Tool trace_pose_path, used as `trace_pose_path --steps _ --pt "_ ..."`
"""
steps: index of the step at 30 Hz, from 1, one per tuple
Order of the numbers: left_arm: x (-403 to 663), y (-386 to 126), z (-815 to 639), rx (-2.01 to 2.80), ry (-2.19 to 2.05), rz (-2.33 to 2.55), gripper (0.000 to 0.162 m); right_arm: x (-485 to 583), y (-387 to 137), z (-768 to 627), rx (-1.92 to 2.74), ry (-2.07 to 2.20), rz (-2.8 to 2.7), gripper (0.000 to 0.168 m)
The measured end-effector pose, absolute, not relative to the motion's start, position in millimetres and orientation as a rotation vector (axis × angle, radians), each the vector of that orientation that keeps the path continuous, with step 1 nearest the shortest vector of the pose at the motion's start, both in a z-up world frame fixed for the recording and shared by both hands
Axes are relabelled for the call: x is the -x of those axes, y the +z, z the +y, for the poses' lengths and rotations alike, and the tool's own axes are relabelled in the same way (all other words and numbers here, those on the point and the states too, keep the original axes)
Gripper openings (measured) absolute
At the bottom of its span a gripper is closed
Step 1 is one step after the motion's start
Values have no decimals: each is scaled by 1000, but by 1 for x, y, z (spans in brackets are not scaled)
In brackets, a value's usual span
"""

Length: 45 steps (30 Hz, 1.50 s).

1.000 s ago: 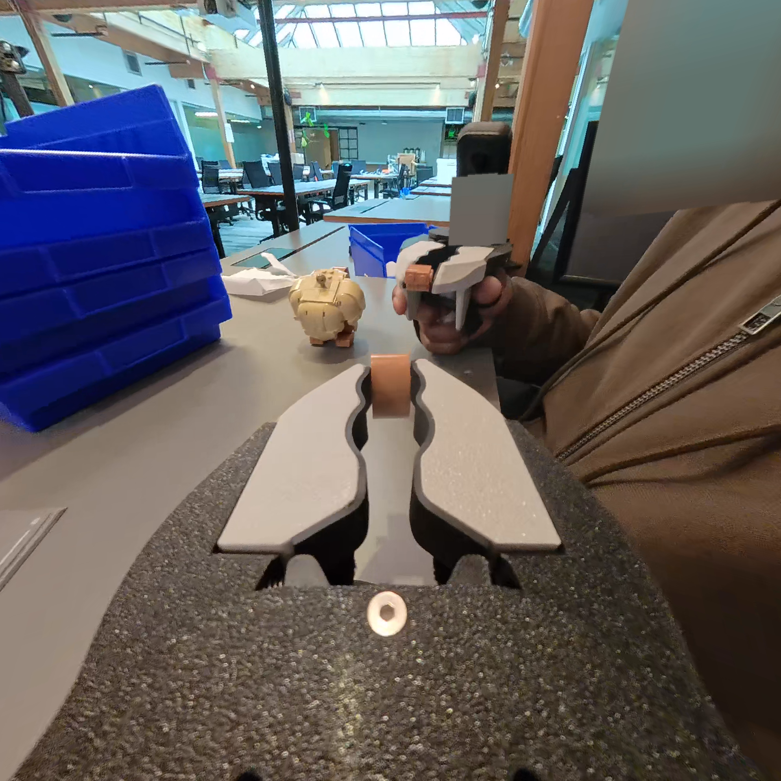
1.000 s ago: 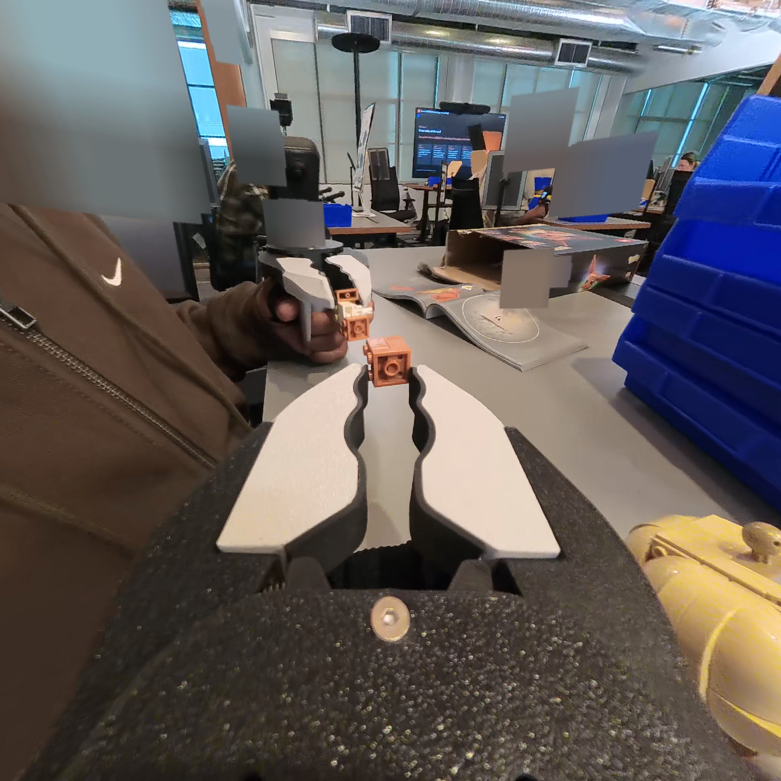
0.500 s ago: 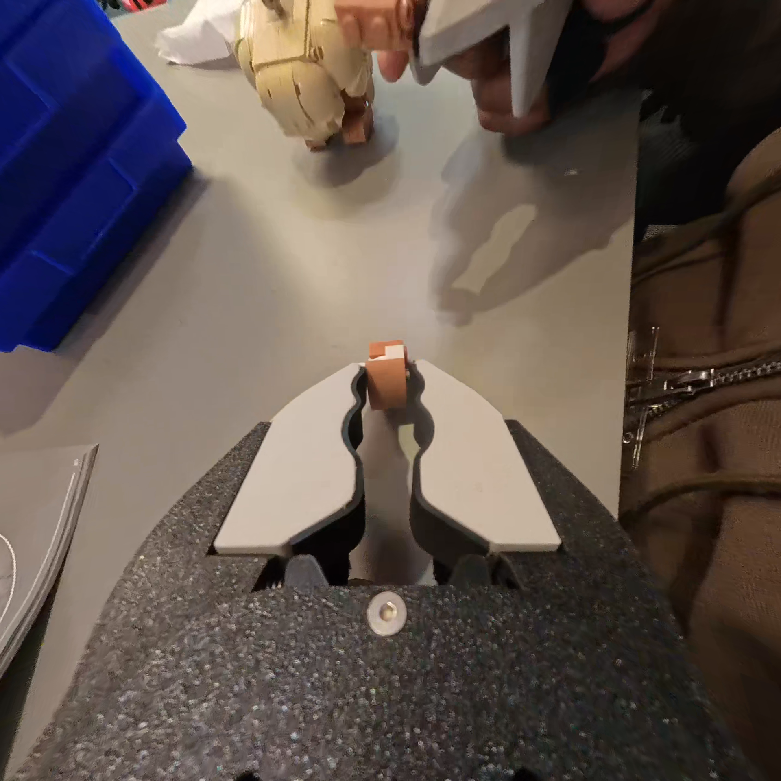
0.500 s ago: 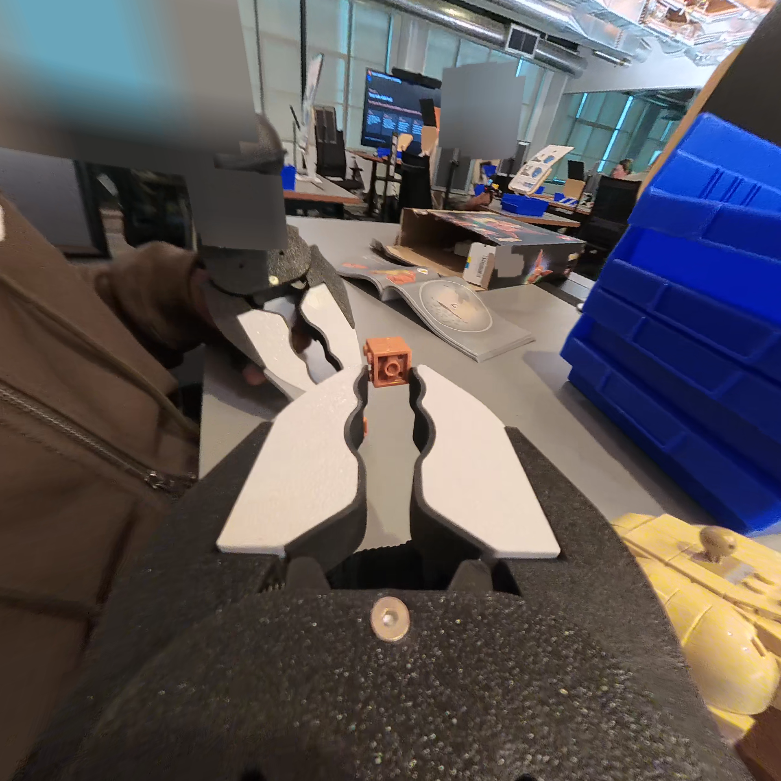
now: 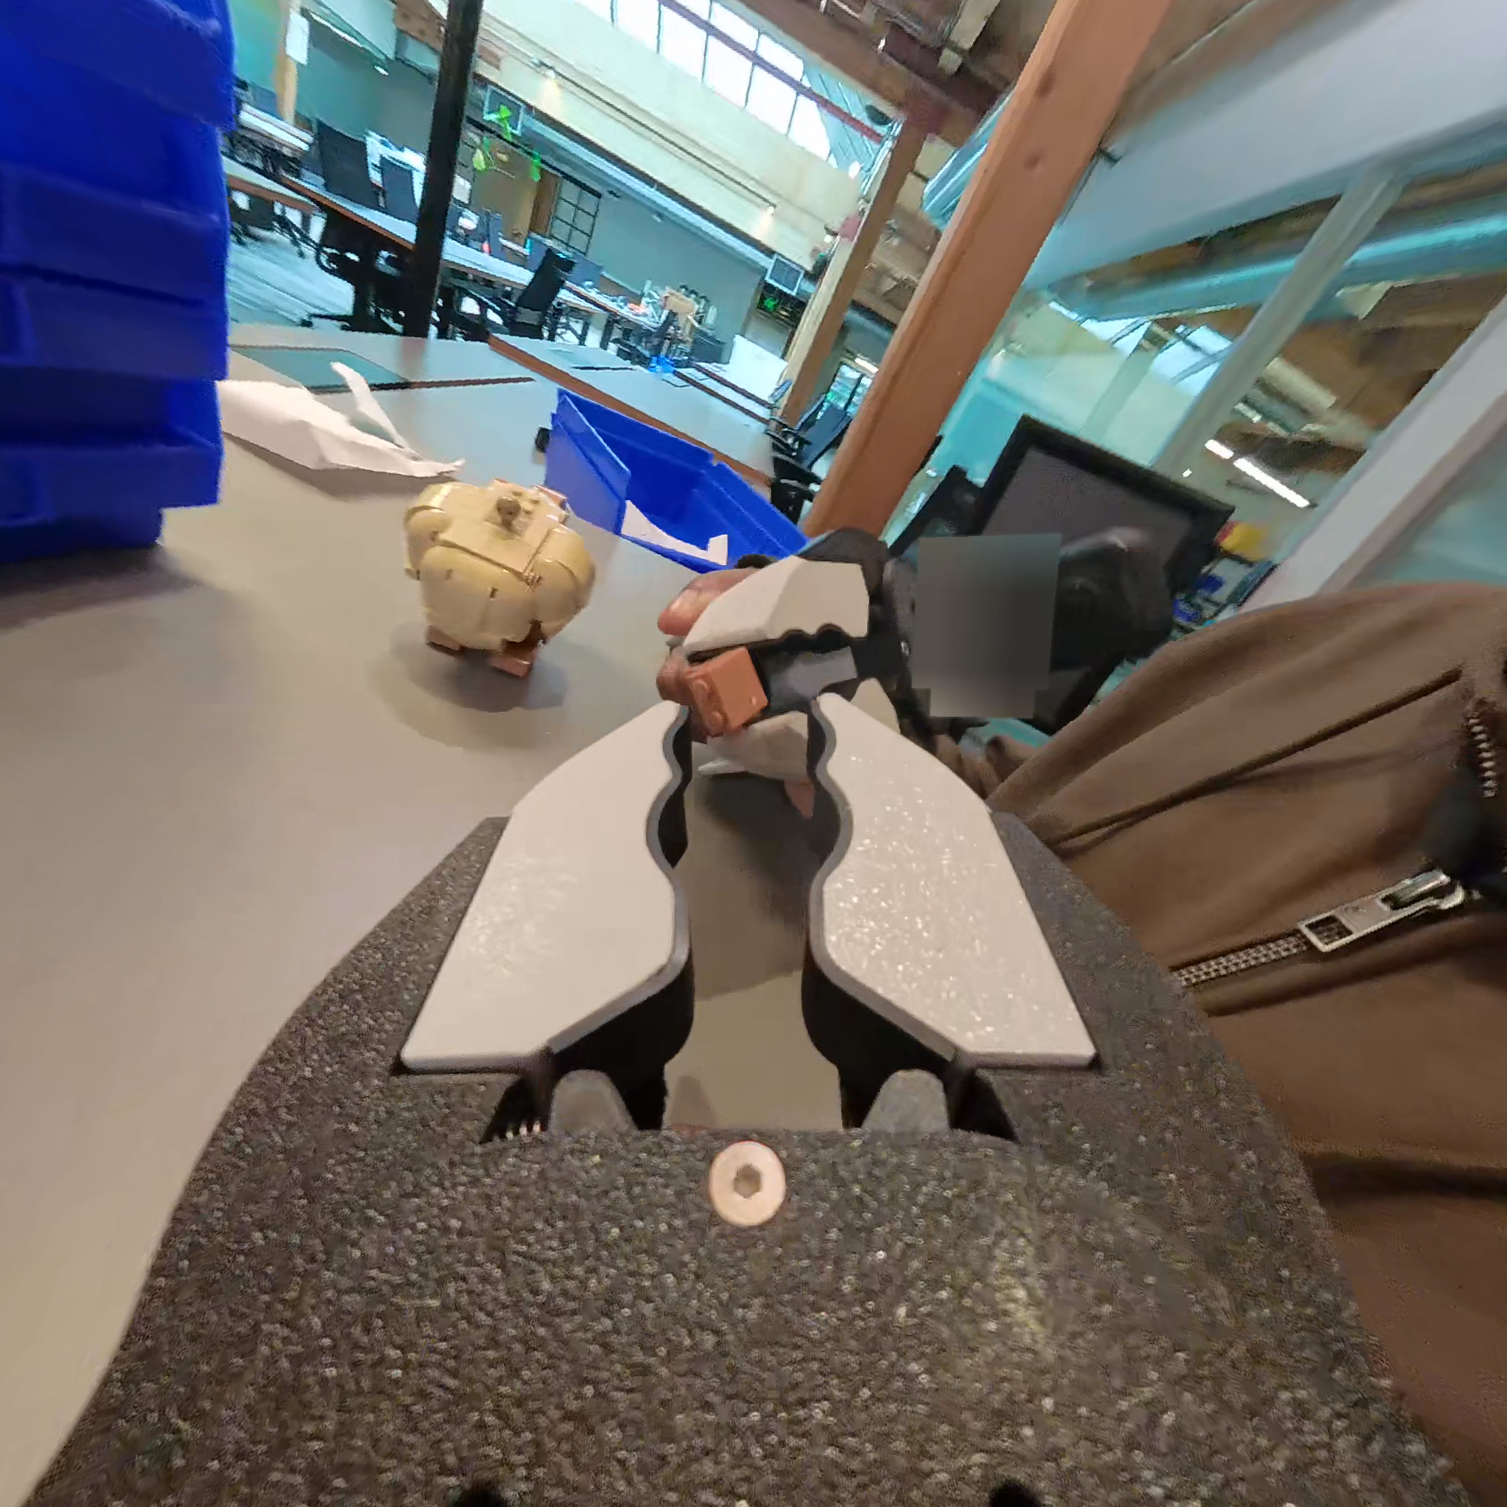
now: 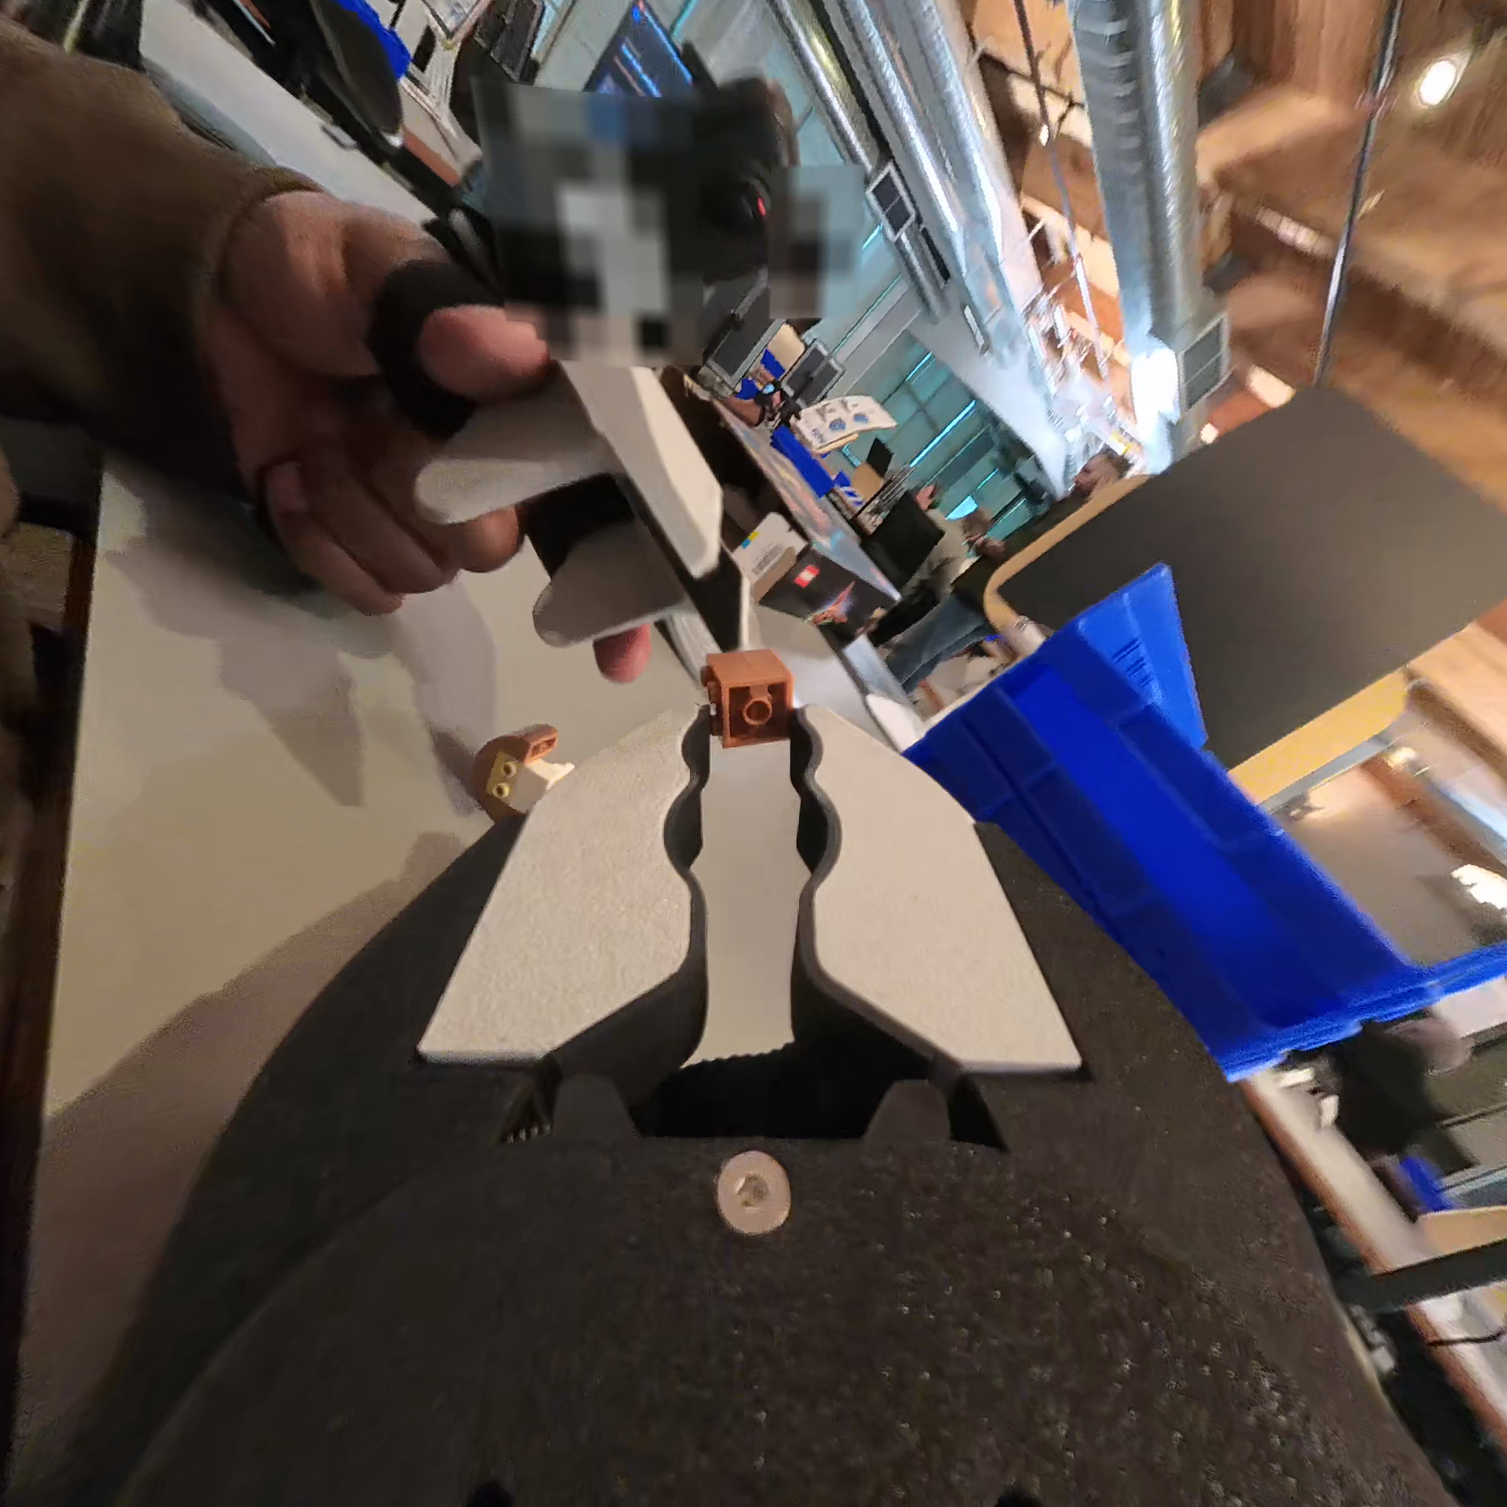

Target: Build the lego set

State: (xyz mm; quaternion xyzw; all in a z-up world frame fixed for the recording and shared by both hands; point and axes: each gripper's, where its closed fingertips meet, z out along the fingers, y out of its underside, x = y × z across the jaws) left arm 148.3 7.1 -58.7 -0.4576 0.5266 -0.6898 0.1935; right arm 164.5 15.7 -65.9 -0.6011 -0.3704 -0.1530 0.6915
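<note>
Both tongs first: right tongs (image 6: 754,722) clenched on a small reddish-brown square lego brick with one side stud (image 6: 749,698), pinched at the very tips, held in the air above the grey surface (image 6: 204,815). Left tongs (image 5: 746,718) spread apart, nothing between the grey fingers; what shows in the gap is the other tool beyond it, carrying the brick.

Landmark = tan rounded lego body with brown feet (image 5: 497,571), standing on the surface, mostly assembled by the look of it. A stack of blue plastic bins (image 5: 106,269) sits left of the tan body, crumpled white paper (image 5: 326,424) behind it, a single blue bin (image 5: 652,497) behind and to its right. Brick in the right tongs is nearer the camera than the tan body and to its right, well apart from it.

Right wrist view: small loose sub-piece, brown with tan and white parts (image 6: 518,762), lies on the surface under the left tool; not attached to anything. Lego box (image 6: 807,571) farther back.

Progress, judged: main body is built, small parts still pending. Brown brick and the loose sub-piece likely need joining, then fixing to the tan body. How many parts remain — cannot tell.
</note>
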Motion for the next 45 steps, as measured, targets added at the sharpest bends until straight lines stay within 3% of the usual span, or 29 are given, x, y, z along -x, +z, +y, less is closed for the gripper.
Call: trace_pose_path --steps 8,15,45 --pt "-150 -60 0 1280 -2018 1503 26 -154 -60 10 1228 -417 -891 18" --pt "-146 -60 -10 1223 -2048 1559 10 -146 -61 8 1192 -433 -933 19" --pt "-151 -73 -1 1179 -1751 1605 8 -147 -71 11 1174 -623 -997 26"
